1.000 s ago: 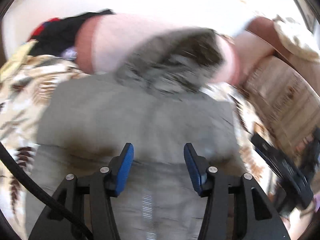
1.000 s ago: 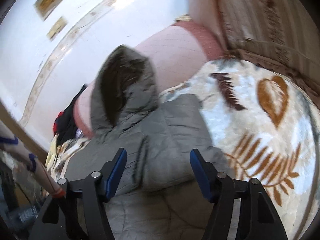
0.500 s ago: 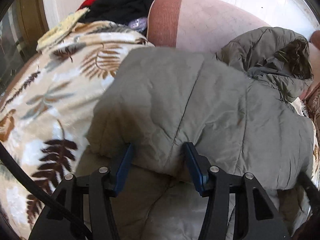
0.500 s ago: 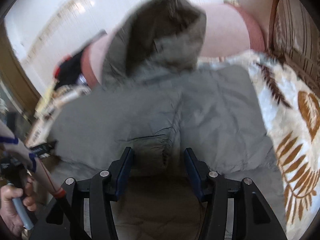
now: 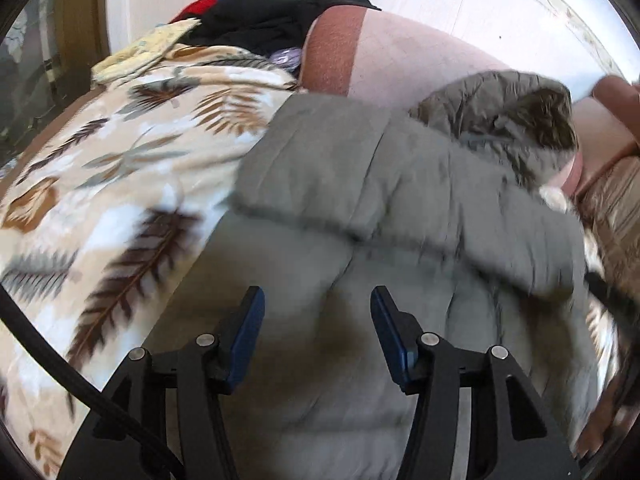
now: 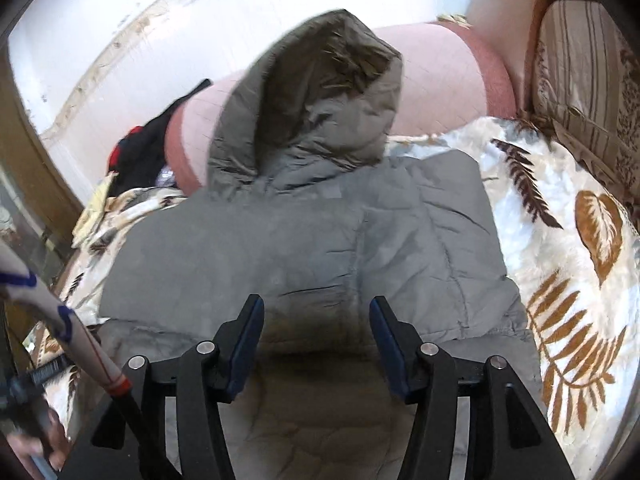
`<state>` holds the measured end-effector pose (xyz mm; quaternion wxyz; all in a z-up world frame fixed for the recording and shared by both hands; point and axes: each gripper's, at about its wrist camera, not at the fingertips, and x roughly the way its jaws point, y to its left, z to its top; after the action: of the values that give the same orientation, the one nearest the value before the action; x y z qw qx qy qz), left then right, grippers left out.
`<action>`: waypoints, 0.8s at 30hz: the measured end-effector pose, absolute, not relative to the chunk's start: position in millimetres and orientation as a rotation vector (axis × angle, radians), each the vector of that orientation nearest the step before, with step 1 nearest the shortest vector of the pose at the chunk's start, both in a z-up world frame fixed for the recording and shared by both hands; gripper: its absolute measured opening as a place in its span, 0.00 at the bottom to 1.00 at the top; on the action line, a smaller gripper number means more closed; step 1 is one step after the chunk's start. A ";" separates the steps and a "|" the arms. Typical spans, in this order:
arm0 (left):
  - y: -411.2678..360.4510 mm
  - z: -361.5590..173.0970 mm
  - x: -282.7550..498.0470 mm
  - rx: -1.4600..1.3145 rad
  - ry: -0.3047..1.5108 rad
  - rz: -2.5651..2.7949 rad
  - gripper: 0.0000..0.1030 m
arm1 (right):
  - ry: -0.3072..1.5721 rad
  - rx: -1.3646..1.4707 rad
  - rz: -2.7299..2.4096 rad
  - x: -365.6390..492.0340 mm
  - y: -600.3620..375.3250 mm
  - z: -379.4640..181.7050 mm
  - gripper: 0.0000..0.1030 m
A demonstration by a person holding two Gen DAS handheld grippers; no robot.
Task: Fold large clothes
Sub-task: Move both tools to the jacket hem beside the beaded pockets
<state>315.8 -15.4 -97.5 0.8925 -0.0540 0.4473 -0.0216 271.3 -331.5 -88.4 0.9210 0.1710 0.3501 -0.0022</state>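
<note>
Here my left gripper (image 5: 317,322) and my right gripper (image 6: 316,330) both hang open over the grey coat (image 6: 304,248), with nothing squeezed between them. The coat lies on the leaf blanket (image 6: 576,280), its hood (image 6: 320,92) against the pink cushion (image 6: 440,76).

Your daylight is bright, the wall (image 6: 100,20) glares white — motion blur smears the jacket (image 5: 400,208), and fisheye edges curve dark.
</note>
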 end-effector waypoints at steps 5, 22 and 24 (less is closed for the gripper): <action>-4.2 -112.1 254.5 -0.054 0.926 -0.005 0.52 | 0.750 0.305 0.060 270.5 -307.4 -91.8 0.59; -28.1 -139.7 152.8 0.149 0.782 0.036 0.55 | 0.770 0.125 0.061 109.0 -239.3 -116.3 0.62; -28.6 -140.6 148.5 0.148 0.783 0.028 0.60 | 0.760 0.170 0.023 84.7 -249.7 -120.0 0.63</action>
<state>148.5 -28.6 -140.6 0.9216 0.0719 0.3811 0.0137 84.7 -249.7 -120.0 0.9251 0.0828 0.3705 0.0110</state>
